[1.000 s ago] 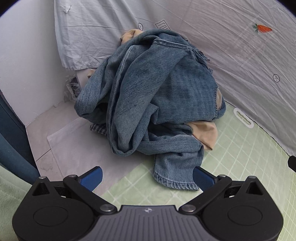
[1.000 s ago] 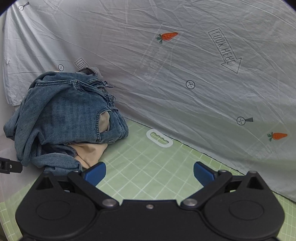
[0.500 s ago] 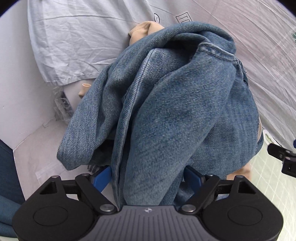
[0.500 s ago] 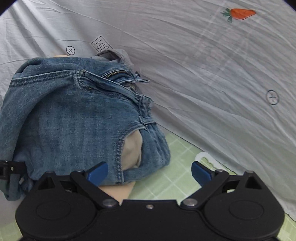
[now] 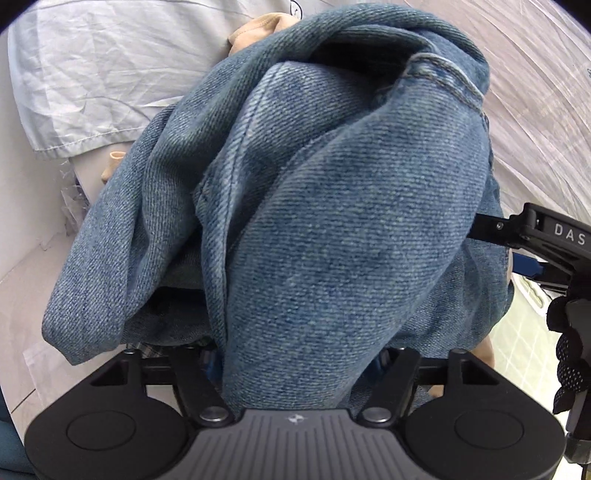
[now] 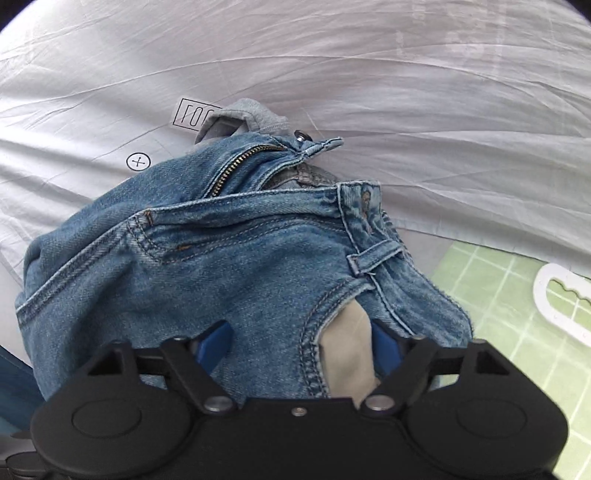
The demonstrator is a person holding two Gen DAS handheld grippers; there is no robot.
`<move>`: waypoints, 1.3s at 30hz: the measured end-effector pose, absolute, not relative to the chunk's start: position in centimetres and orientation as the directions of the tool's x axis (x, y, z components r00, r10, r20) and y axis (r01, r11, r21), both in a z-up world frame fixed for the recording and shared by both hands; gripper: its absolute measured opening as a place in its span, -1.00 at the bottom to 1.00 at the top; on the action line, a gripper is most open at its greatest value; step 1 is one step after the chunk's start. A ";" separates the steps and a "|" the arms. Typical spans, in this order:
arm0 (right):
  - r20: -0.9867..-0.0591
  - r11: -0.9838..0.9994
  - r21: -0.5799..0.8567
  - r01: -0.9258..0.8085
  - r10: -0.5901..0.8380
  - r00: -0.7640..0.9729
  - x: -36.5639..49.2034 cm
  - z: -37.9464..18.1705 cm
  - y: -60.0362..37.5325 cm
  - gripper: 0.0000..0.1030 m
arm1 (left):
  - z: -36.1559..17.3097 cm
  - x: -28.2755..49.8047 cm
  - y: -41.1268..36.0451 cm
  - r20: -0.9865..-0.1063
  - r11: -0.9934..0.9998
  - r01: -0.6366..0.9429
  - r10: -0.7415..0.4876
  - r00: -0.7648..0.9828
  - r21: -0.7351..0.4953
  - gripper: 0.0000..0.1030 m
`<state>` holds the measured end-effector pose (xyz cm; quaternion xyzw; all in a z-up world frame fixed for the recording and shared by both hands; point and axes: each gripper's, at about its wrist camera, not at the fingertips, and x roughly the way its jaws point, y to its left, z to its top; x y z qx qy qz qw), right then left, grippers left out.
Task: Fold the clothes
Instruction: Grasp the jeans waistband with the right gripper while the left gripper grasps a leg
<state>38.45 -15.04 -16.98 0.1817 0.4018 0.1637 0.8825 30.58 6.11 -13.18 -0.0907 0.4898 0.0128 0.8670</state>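
A crumpled pair of blue jeans [image 5: 332, 221] lies heaped on the table, waistband and open zipper up in the right wrist view [image 6: 221, 277]. My left gripper [image 5: 295, 363] straddles a thick denim fold at the pile's near side, and its jaws are closing. My right gripper [image 6: 299, 343] is closing around the hip by the front pocket, with denim and pale pocket lining [image 6: 347, 350] between its blue pads [image 6: 214, 341]. No firm pinch shows on either side. In the left wrist view the right gripper's fingers [image 5: 491, 227] enter at the right edge.
A tan garment [image 5: 258, 29] and a grey one [image 6: 251, 118] peek from under the jeans. A wrinkled white sheet [image 6: 332, 55] hangs behind. The green grid mat [image 6: 517, 332] with a white oval handle cut-out [image 6: 546, 295] lies to the right. A gloved hand [image 5: 569, 350] holds the right gripper.
Both grippers have moved in from a distance onto the jeans pile, and their jaws have narrowed from wide open to straddling denim. The right gripper has entered the left view's edge.
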 end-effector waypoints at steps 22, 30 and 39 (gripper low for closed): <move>-0.406 0.985 0.130 0.110 -0.049 0.912 11.8 -6.0 -24.5 -0.86 | -3.3 14.1 -5.1 -0.676 0.957 0.255 -0.279 0.682 -0.138 -0.51; -0.444 0.942 0.097 0.320 -0.247 0.861 -2.5 -6.5 -33.5 -0.87 | -5.0 4.6 -13.6 -0.717 0.887 0.424 -0.415 0.560 -0.182 -0.51; -0.524 0.839 0.056 0.541 -0.437 0.731 -18.0 -8.3 -44.5 -0.86 | -7.8 -5.6 -26.2 -0.768 0.762 0.601 -0.530 0.360 -0.243 -0.50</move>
